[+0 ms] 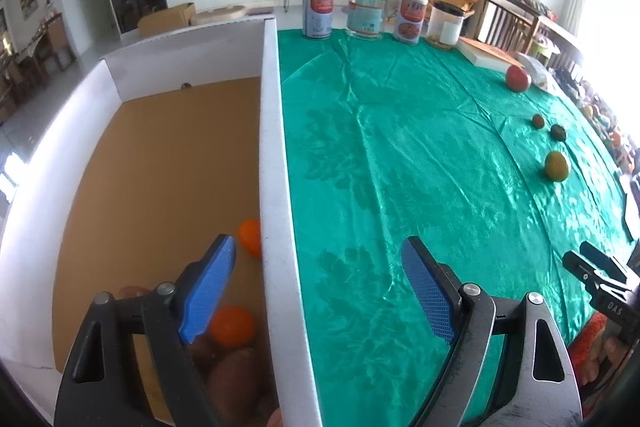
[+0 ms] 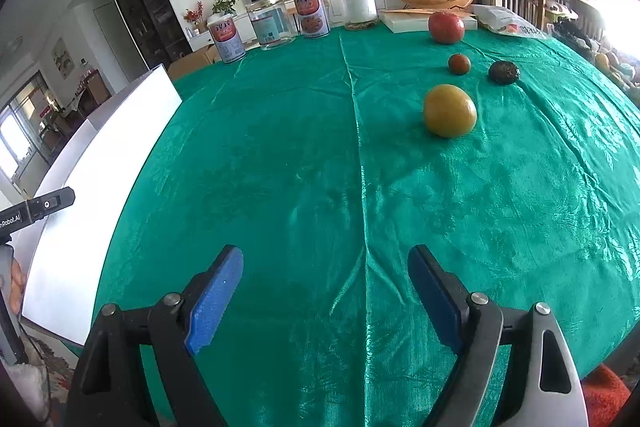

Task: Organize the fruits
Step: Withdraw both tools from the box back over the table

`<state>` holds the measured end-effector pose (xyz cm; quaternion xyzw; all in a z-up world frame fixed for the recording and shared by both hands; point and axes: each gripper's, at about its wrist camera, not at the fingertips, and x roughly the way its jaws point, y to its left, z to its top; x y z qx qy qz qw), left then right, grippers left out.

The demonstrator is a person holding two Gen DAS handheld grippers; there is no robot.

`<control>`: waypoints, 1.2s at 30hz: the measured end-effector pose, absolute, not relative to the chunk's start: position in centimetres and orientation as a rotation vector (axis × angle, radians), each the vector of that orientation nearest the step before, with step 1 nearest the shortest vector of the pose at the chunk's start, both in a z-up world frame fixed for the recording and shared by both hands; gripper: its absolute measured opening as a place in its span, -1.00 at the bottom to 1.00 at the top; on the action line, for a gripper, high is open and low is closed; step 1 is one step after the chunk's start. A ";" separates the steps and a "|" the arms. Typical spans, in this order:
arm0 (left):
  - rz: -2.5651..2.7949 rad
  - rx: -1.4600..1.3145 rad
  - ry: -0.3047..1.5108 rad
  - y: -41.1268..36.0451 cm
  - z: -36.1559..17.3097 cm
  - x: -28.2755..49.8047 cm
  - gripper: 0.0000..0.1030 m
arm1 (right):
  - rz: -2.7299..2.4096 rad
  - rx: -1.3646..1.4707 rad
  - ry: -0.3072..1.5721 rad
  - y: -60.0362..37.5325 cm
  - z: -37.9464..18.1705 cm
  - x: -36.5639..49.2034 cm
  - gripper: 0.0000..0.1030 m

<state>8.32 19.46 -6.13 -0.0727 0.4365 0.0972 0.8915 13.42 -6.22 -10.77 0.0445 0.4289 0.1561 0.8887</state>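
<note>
- Green satin cloth [image 2: 320, 147] covers the worktop, creased down its middle, and bare between the grippers and the loose fruit.
- Left gripper [image 1: 316, 259] hangs astride the right wall of a white box [image 1: 272, 147]: one blue finger [image 1: 208, 287] is over the box's inside, the other over the cloth. The fingers are spread wide and hold nothing.
- Inside the box, on its brown cardboard floor, lie two oranges [image 1: 232, 325] close to that wall, with some brownish fruit [image 1: 236, 379] beside them near the front corner, blurred and partly hidden behind the finger.
- Right gripper [image 2: 326, 283] is above open cloth, its fingers also spread apart with nothing between them.
- Four fruits remain out on the cloth, well ahead of the right gripper and to its right: a yellow-green round fruit [image 2: 450, 111] nearest, then a small reddish-brown one [image 2: 459, 63] and a dark avocado [image 2: 504, 71] side by side but apart, and a red apple [image 2: 446, 27] farthest back.
- Nothing stands between the right gripper and these fruits.
- Along the far edge stand two printed cans [image 2: 310, 11], a clear glass jar [image 2: 272, 23] between them, and a white-labelled jar with a black lid [image 2: 356, 5]; a flat white carton [image 2: 400, 21] and a plastic bag [image 2: 508, 21] lie just behind the apple.
- From the right wrist view the box's white side rises at the left edge of the cloth, with the left gripper's black body just before it.
</note>
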 end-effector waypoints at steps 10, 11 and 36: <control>0.325 -0.001 0.697 15.7 -2.1 6.4 0.86 | 0.249 0.196 0.848 -10.7 -7.9 12.1 0.90; 0.325 0.029 0.650 14.7 -1.3 6.0 0.87 | 0.216 0.158 0.840 -11.1 -7.4 12.1 0.93; -0.048 0.049 0.922 -2.4 -14.2 17.7 0.96 | -0.093 0.183 0.835 -22.0 -8.6 12.5 0.96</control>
